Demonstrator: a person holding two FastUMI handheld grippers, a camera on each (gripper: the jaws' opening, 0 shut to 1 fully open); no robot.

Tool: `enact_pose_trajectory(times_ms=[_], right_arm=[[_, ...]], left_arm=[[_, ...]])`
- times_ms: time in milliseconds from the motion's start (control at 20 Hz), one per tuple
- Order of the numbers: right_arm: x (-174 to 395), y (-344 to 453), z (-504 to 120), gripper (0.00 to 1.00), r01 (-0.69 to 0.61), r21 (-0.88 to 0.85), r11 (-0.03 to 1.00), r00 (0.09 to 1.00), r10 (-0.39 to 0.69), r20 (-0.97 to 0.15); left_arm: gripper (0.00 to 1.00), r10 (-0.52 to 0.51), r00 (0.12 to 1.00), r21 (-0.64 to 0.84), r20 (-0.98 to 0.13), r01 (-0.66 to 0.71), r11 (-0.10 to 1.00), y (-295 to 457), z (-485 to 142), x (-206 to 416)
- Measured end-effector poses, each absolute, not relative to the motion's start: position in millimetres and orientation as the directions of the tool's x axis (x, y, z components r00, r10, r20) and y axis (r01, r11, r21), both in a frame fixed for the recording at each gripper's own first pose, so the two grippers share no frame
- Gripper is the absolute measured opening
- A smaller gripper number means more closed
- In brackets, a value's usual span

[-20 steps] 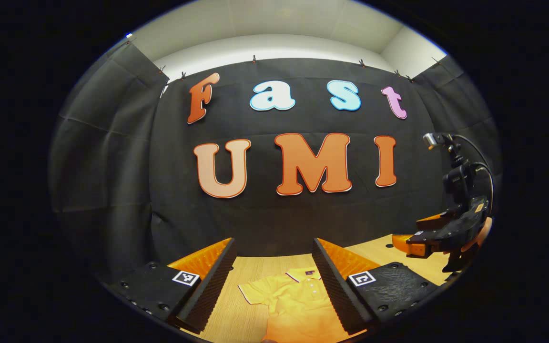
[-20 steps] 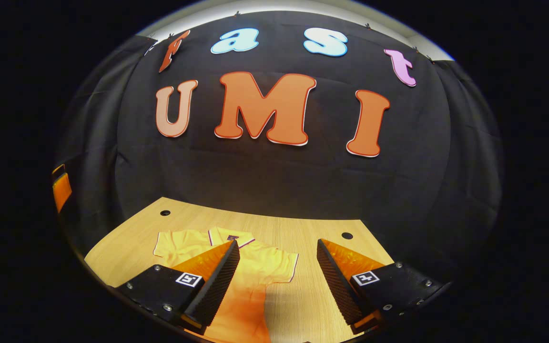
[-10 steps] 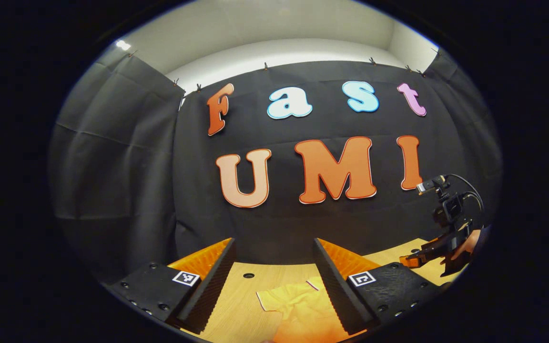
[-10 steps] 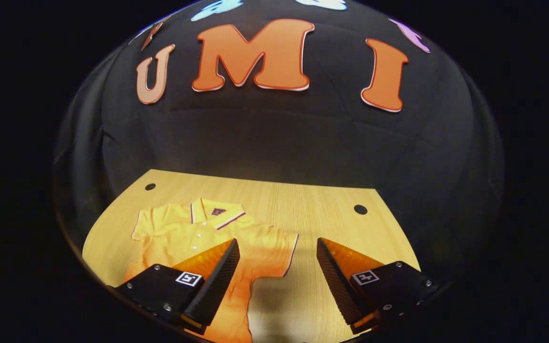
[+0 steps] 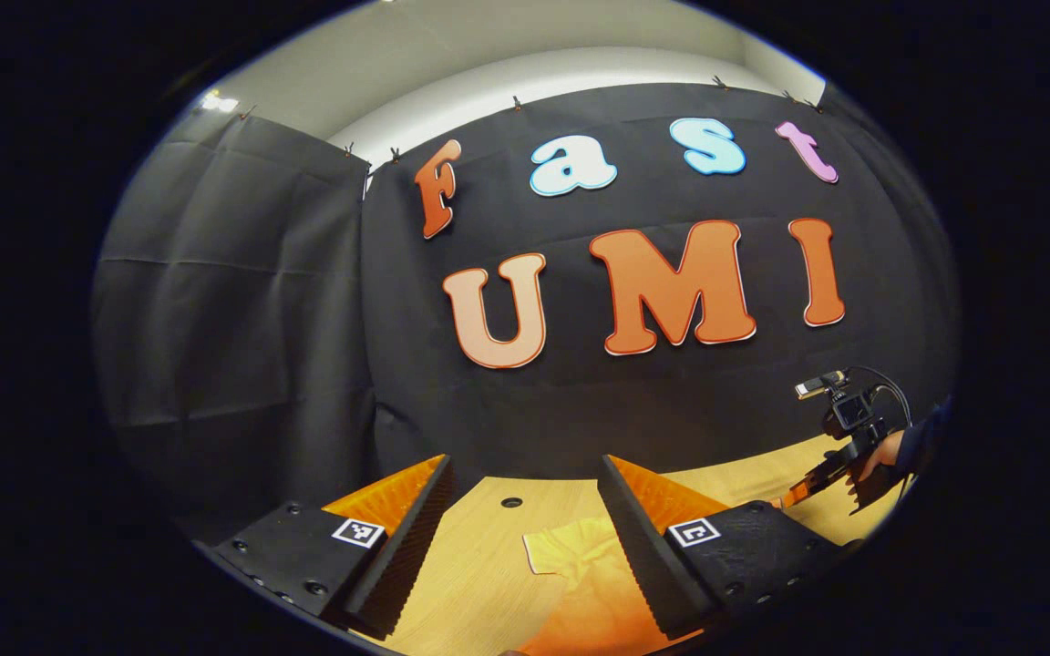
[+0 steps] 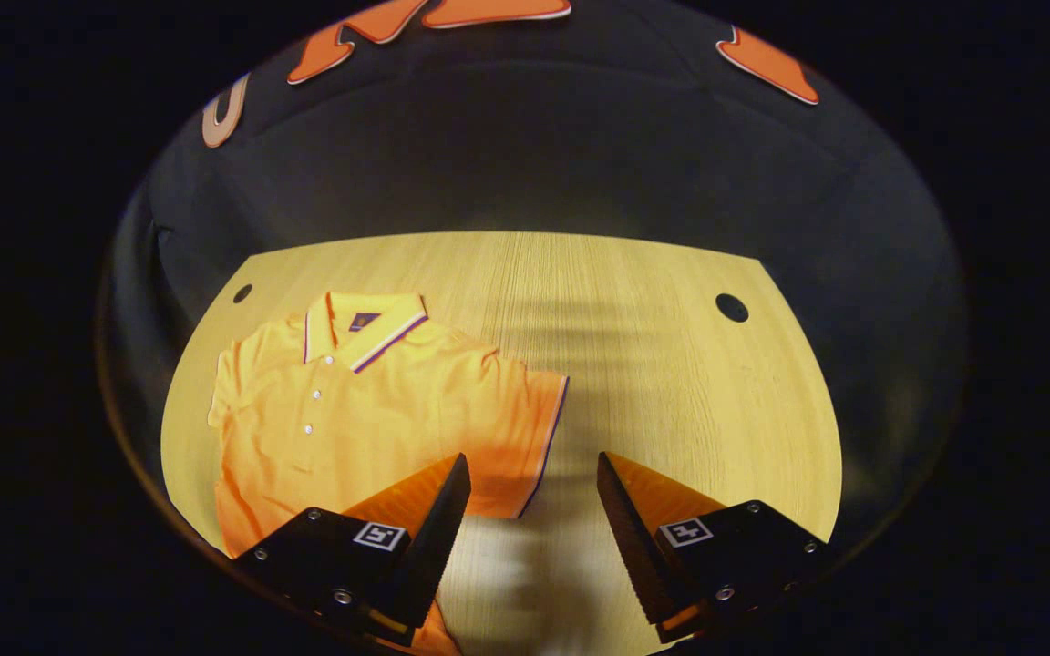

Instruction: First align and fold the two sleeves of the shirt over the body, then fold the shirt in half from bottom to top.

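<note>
The shirt lies flat on the tabletop, left of centre in the right gripper view, collar toward the back wall, its right sleeve spread out with the trimmed cuff edge just above the right tongs. Those tongs gape wide, gripping nothing. Bare wood stretches to the frame's right. In the left gripper view the left tongs also stand wide apart and unladen, above the other sleeve.
</note>
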State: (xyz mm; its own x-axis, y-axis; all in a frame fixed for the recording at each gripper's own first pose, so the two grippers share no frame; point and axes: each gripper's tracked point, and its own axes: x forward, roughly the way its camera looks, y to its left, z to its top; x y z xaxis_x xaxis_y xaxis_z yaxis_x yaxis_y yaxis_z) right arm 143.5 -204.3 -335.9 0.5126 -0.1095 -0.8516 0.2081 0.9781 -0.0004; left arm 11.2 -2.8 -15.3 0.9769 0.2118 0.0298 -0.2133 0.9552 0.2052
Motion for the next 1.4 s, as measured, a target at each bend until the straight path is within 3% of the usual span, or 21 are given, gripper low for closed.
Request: enact_pose_trajectory(times_ms=[250,400,650,750,900,950,1000,1200,1400], right_arm=[[163,-225,-369,0.86,0.217,-0.012,0.976,0.413,-0.103,-0.905],[163,-223,-390,0.74,0.218,0.006,0.976,0.336,-0.07,-0.939],[156,-212,-408,0.73,0.224,0.033,0.974,0.193,-0.011,-0.981],[159,-214,-415,0.53,0.24,0.045,0.97,0.185,0.0,-0.983],[167,-217,-412,0.21,0.24,0.113,0.964,0.226,0.058,-0.972],[166,-217,-410,0.21,0.272,0.132,0.953,0.247,0.064,-0.967],[170,-214,-411,0.06,0.291,0.157,0.944,0.25,0.083,-0.965],[187,-205,-379,0.07,0.288,0.236,0.928,0.365,0.121,-0.923],[198,-174,-341,0.06,0.161,0.242,0.957,0.432,0.153,-0.889]], left_arm=[[0.97,0.279,0.96,0.227,-0.011,-0.269,0.936,2,-26,9],[0.97,0.296,0.955,0.24,-0.025,-0.281,0.929,-2,-31,9],[0.98,0.281,0.958,0.255,-0.057,-0.258,0.932,-16,-42,19],[0.99,0.268,0.961,0.253,-0.066,-0.243,0.936,-23,-45,21],[0.99,0.267,0.961,0.24,-0.07,-0.243,0.94,-22,-48,24],[0.99,0.271,0.96,0.234,-0.074,-0.248,0.94,-20,-48,25],[0.99,0.275,0.958,0.228,-0.078,-0.251,0.941,-18,-50,23],[0.99,0.276,0.956,0.226,-0.103,-0.247,0.942,-17,-57,23],[0.99,0.28,0.951,0.233,-0.128,-0.246,0.941,-15,-65,26]])
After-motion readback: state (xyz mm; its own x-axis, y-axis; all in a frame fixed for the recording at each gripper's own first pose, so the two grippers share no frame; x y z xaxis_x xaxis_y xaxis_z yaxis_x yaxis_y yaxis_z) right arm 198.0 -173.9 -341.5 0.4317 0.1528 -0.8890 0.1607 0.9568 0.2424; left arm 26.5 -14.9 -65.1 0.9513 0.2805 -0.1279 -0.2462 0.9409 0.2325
